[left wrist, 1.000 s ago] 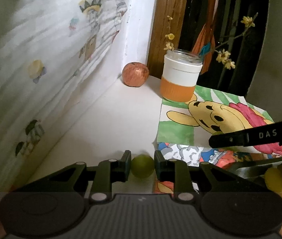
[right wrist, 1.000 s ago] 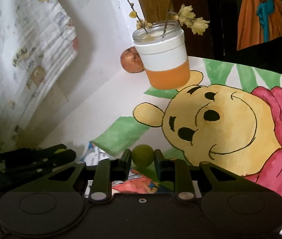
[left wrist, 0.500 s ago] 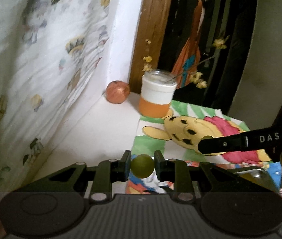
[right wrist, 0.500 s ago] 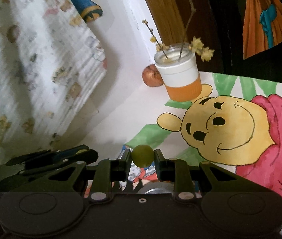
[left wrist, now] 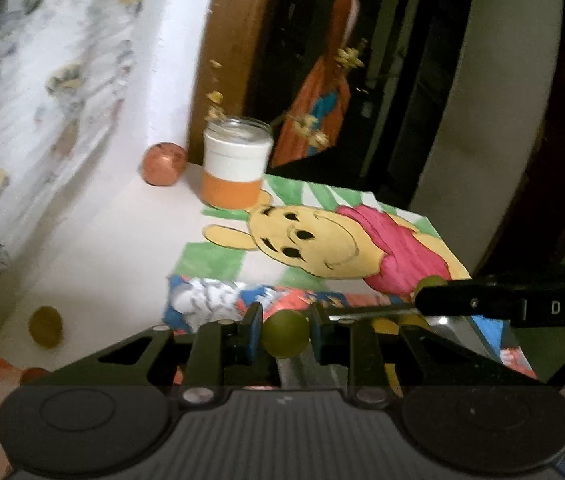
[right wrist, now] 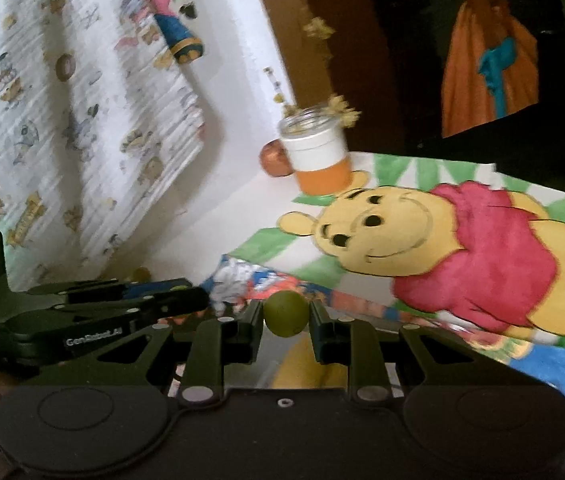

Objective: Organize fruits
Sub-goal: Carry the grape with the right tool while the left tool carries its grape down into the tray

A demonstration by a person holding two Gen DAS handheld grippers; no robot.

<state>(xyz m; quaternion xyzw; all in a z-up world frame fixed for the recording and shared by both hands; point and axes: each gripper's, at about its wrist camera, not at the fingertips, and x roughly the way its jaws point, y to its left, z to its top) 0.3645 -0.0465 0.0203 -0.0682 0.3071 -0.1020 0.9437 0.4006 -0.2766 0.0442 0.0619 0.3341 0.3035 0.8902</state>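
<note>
Left gripper first: through its own camera I see both pads pressed against a small green fruit, clamped between the fingers just as it was a second ago. What has changed is the framing. The jar with its white and orange bands sat close and large before; now it is smaller and farther off, and the reddish apple beside it against the wall has shrunk with it. The bear picture on the white tabletop shows much more of itself. A yellowish round fruit has come into view at the left, lying on the tabletop near the patterned cloth. At the right edge the other tool's black finger reaches in with a second green fruit at its tip.

Right gripper, seen from its own camera, is likewise clamped on a small green fruit, grip unchanged. The jar and apple have receded toward the back here too, and the bear picture now shows nearly whole, red shirt included. The left tool's black body has grown at the lower left and sits closer beside my fingers than before. Everything is slightly smeared.
</note>
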